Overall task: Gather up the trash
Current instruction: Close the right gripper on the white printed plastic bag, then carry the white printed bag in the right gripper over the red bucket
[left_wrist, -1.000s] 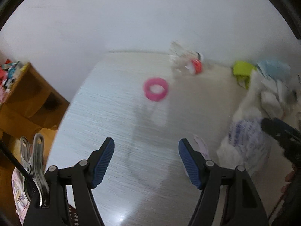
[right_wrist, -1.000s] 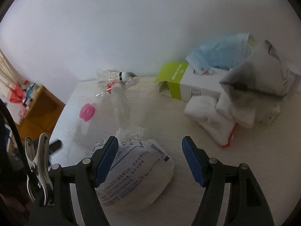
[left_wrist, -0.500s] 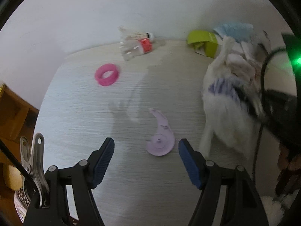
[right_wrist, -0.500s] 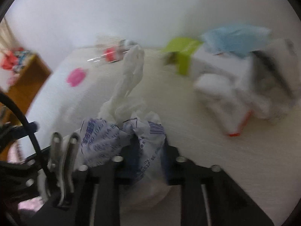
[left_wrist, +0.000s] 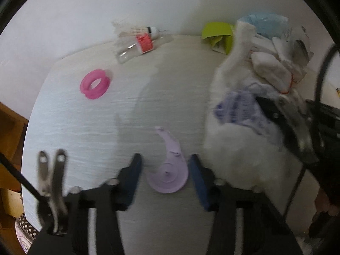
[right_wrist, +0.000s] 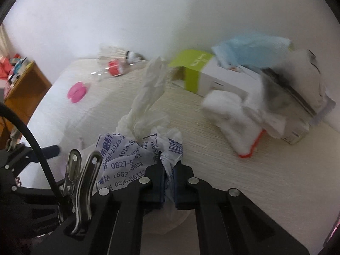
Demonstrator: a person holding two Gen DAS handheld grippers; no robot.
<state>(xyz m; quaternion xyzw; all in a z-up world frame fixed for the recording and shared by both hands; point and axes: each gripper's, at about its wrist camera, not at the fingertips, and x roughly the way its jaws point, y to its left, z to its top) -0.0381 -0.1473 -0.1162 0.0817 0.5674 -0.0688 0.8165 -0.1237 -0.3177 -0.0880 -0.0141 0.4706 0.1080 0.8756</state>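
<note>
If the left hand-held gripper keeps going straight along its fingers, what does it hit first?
Most likely the lilac plastic scrap, which lies flat on the table between the closing fingers of the left hand-held gripper, pads not yet touching it. Depth is unclear, so contact with the tabletop could come together.

Crinkly thin plastic bag (right_wrist: pixel 136 155), matt woodgrain tabletop (right_wrist: pixel 244 180), glossy pink plastic ring (left_wrist: pixel 95 84).
</note>
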